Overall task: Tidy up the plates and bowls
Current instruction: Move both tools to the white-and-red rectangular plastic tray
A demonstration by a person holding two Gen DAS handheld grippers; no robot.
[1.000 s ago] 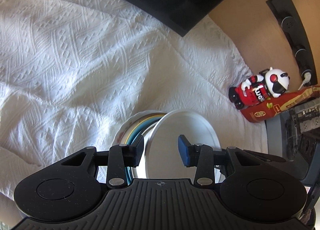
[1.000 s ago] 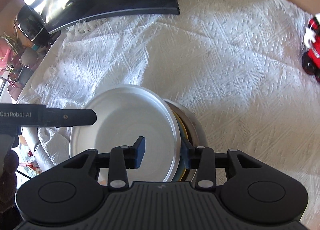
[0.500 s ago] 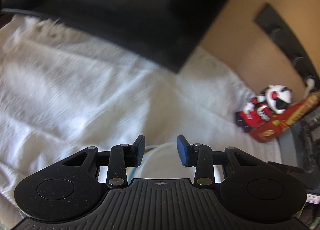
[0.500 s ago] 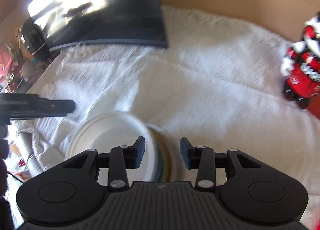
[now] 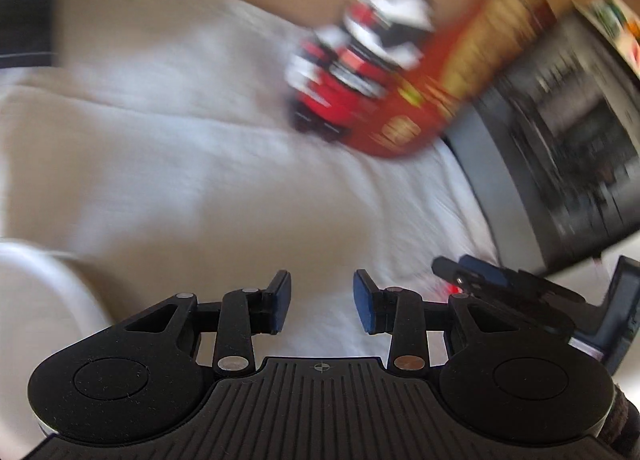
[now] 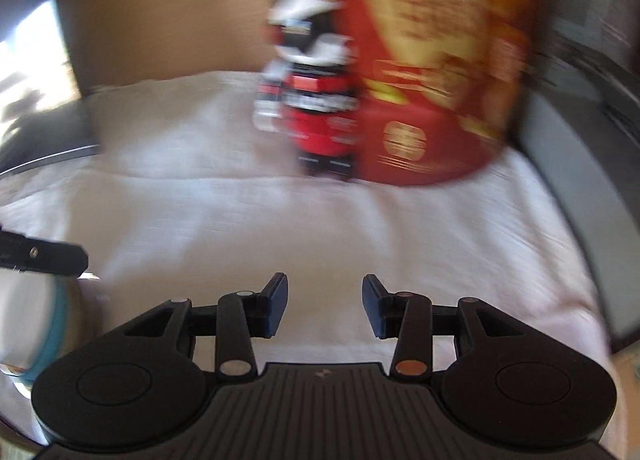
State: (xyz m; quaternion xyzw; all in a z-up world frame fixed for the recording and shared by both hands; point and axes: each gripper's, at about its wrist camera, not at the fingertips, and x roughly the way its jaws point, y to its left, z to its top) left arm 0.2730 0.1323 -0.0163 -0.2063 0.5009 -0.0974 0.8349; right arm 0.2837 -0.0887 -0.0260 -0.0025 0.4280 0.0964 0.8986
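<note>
Both views are motion-blurred. The left claw (image 5: 322, 306) hangs open and empty over a white cloth (image 5: 192, 180), its jaws having just been closing slightly. The right claw (image 6: 324, 310) is also open and empty. The stacked plates (image 6: 36, 324) sit at its far left. A red toy (image 6: 316, 108) stands beside a red box (image 6: 436, 72).

left gripper (image 5: 322, 306): we swing off the plate stack (image 5: 36, 300), now at the left edge | right gripper (image 6: 324, 306): empty over white cloth (image 6: 320, 228), facing the toy figure (image 6: 316, 100) | left jaws narrow slightly
</note>
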